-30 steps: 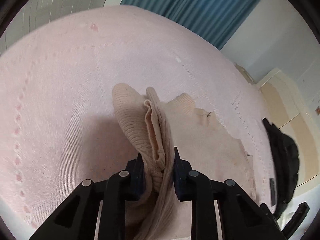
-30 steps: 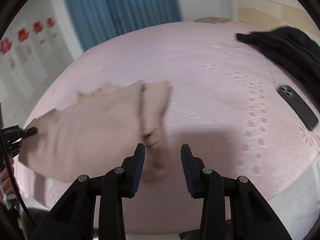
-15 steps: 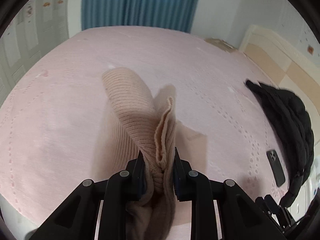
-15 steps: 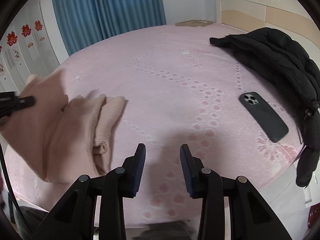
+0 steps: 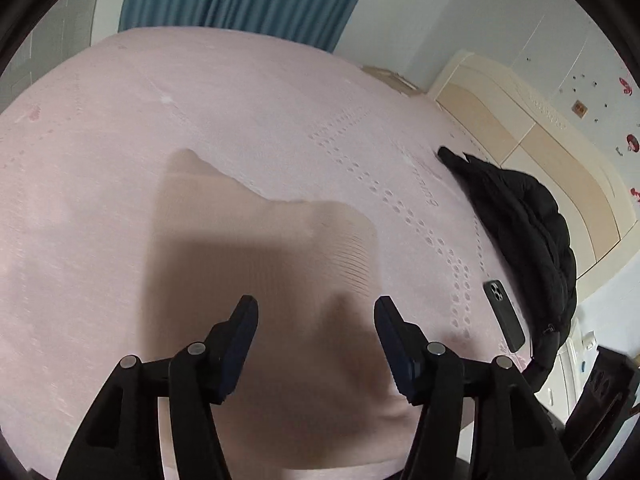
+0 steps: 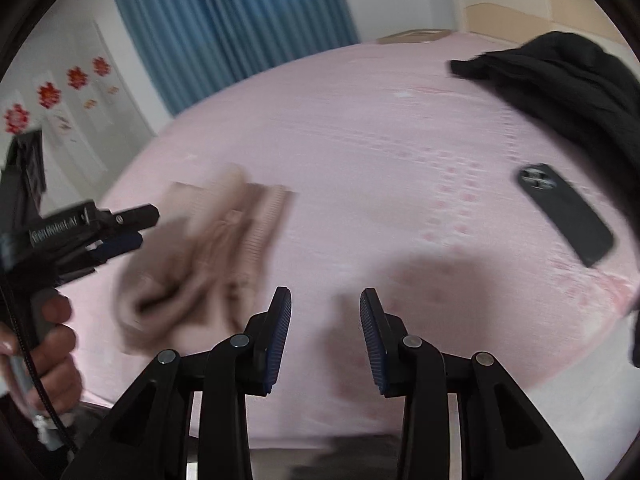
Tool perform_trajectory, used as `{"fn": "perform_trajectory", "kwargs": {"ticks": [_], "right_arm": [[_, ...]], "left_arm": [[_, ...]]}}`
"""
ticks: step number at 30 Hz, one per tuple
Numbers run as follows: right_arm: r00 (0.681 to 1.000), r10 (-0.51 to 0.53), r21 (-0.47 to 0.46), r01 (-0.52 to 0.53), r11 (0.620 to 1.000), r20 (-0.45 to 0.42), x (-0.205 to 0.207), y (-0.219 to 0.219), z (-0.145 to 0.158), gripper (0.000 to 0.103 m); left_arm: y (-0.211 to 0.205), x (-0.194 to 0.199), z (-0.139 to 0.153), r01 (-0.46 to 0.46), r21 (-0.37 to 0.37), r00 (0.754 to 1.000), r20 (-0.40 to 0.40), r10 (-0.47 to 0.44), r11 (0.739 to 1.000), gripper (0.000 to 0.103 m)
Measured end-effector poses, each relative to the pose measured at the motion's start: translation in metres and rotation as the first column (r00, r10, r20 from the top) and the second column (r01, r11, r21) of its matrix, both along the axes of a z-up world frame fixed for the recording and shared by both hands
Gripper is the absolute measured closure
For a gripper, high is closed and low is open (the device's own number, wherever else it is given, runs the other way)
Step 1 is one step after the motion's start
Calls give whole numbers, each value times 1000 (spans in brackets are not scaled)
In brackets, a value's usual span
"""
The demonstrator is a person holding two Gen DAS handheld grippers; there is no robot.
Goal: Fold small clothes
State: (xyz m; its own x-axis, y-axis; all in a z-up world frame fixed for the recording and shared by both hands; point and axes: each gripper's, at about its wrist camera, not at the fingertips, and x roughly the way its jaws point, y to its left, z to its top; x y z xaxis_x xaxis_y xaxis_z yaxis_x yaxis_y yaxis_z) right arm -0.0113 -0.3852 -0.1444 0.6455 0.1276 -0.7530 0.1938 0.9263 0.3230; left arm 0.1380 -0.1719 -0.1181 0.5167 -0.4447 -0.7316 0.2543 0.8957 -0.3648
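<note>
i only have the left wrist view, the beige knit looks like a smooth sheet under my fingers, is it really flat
Observer: No. In the right wrist view the beige knit garment lies bunched and creased on the pink bedspread.
Operator: did my gripper let go of it
Observer: From the side, the left gripper is clear of the cloth with nothing between its fingers, and its jaws are opening.
Operator: where's the other gripper
Observer: The right gripper is over bare bedspread to the right of the garment, open and holding nothing.
Operator: anything on my left i can't see
Observer: Red flower stickers on the white wall beside the blue curtain.
</note>
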Motion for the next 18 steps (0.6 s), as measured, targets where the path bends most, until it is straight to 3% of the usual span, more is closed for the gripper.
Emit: {"fn": "perform_trajectory", "kwargs": {"ticks": [4, 7, 12, 13, 15, 18], "right_arm": [[996, 57, 91, -63, 994, 67, 21, 26, 12, 55], [993, 82, 161, -95, 982, 87, 43, 46, 14, 54], [998, 62, 113, -60, 992, -15, 87, 75, -8, 54], [996, 46, 87, -40, 995, -74, 98, 79, -20, 55], [988, 49, 98, -34, 995, -150, 108, 81, -37, 76], [997, 78, 104, -75, 992, -25, 103, 83, -21, 82]], "left_arm": [[45, 4, -8, -58, 56, 998, 12, 58, 997, 45], [74, 6, -22, -81, 63, 997, 1, 81, 995, 45], [98, 4, -43, -43, 10, 999, 12, 43, 999, 45], [97, 2, -45, -36, 13, 999, 23, 36, 999, 45], [97, -1, -51, -14, 31, 998, 55, 12, 999, 45], [97, -3, -59, -2, 30, 997, 78, -1, 1000, 45]]}}
